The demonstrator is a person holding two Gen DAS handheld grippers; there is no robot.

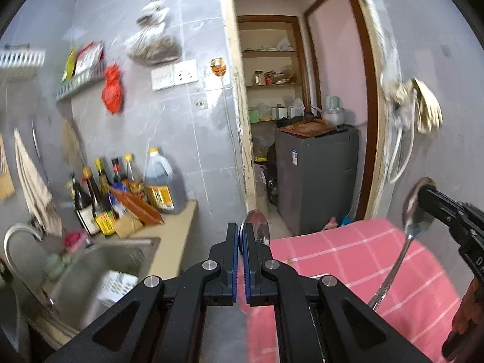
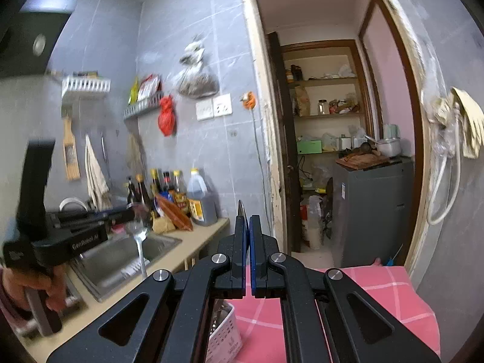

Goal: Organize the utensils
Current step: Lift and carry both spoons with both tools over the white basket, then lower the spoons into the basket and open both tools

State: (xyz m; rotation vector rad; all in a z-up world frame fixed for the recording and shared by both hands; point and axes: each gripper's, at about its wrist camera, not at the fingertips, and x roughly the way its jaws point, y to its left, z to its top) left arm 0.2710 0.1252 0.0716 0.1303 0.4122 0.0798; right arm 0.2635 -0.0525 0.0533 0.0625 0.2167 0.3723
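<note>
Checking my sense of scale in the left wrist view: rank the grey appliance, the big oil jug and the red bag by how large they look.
1. Grey appliance, clearly largest.
2. Oil jug.
3. Red bag, smallest, though close to the jug; different distances from the camera make that pair unsure.

Bottles (image 1: 121,193) on counter (image 1: 178,233) behind sink (image 1: 99,269)

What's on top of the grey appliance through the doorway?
On the grey appliance lies a wooden board with dark, unclear items on it, and a white pot at its back right. Whatever is under the board is covered.
</note>
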